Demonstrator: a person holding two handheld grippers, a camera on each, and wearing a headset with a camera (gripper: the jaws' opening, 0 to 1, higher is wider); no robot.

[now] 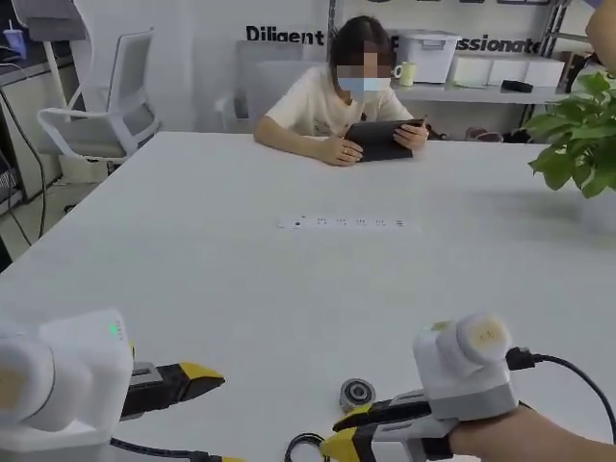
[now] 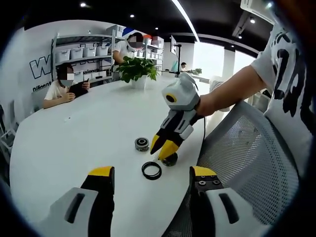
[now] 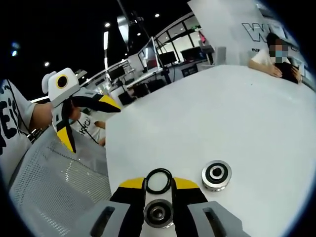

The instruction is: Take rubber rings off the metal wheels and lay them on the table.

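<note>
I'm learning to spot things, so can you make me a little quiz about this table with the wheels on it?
1. True or false: the black ring lies flat on the table.
2. What is the right hand-held gripper clamping? A) a wheel B) a plant C) a tablet
3. Fill in: you can count ____ metal wheels.

Key
1. True.
2. A: the held wheel sits between its jaws.
3. Two: that one and the loose wheel beside it.
</note>
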